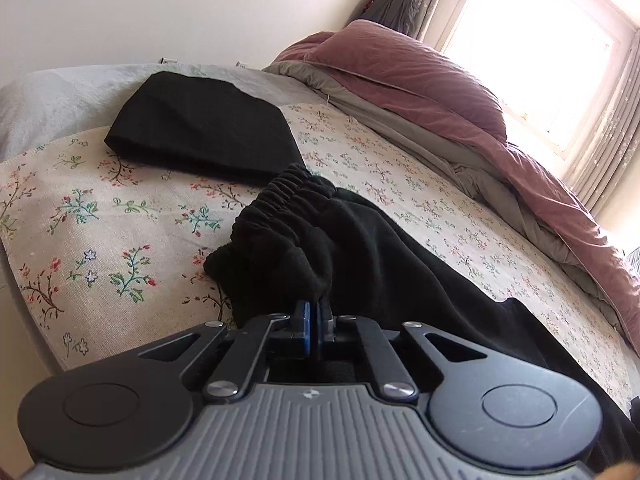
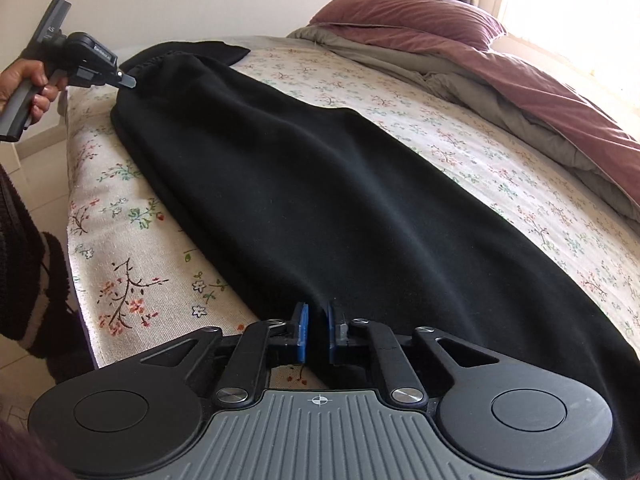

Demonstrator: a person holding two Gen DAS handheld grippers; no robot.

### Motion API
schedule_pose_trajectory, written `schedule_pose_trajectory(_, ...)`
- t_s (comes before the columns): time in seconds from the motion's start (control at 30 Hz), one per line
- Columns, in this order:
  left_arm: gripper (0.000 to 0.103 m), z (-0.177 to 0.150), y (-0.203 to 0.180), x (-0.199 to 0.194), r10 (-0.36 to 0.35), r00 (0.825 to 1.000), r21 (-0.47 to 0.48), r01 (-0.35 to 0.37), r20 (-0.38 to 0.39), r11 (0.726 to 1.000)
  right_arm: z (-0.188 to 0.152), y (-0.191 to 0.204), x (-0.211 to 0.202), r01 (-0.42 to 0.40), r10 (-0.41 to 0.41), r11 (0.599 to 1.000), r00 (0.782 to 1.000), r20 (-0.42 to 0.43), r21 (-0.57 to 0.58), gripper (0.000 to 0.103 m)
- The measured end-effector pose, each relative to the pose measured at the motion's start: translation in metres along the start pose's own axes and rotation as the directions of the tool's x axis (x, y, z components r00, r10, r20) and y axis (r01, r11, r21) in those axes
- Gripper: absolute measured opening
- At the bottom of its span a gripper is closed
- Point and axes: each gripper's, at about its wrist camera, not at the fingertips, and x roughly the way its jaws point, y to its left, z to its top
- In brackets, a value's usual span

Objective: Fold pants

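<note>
- Left gripper clenched on the gathered elastic waistband of the black fleece pants.
- Right gripper clenched on the pants' near hem.
- Pants lie along the floral bedsheet.

Black fleece pants with gathered elastic waistband, laid lengthwise along the floral-covered bed, slightly rumpled.

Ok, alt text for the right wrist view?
The right gripper is shut on the near end of long black fabric pants spread on a floral bedsheet; the left gripper pinches their far end.
</note>
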Motion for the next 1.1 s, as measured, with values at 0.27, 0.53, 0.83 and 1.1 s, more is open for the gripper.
schedule_pose_trajectory(0.27, 0.012, -0.002, -0.003, 0.018, 0.172, 0.981, 0.076, -0.166, -0.085, 0.983, 0.0, 0.001, -0.001, -0.07, 0.07, 0.998, 0.997, -0.043, 0.003, 0.002)
schedule_pose_trajectory(0.53, 0.044, -0.009, -0.012, 0.005, 0.263, 0.964, 0.129, -0.257, -0.03, 0.958, -0.002, 0.002, -0.008, -0.076, 0.077, 0.997, 0.996, -0.044, 0.026, 0.013)
schedule_pose_trajectory(0.83, 0.052, -0.021, -0.096, -0.012, 0.075, 0.996, 0.301, -0.088, 0.057, 0.95, 0.015, -0.011, -0.016, 0.009, -0.013, 0.994, 0.999, 0.037, 0.11, 0.04)
schedule_pose_trajectory(1.1, 0.052, -0.04, -0.202, 0.053, -0.101, 0.992, 0.448, 0.123, -0.073, 0.886, 0.029, -0.03, 0.019, 0.124, -0.126, 0.969, 0.992, -0.002, 0.214, 0.046)
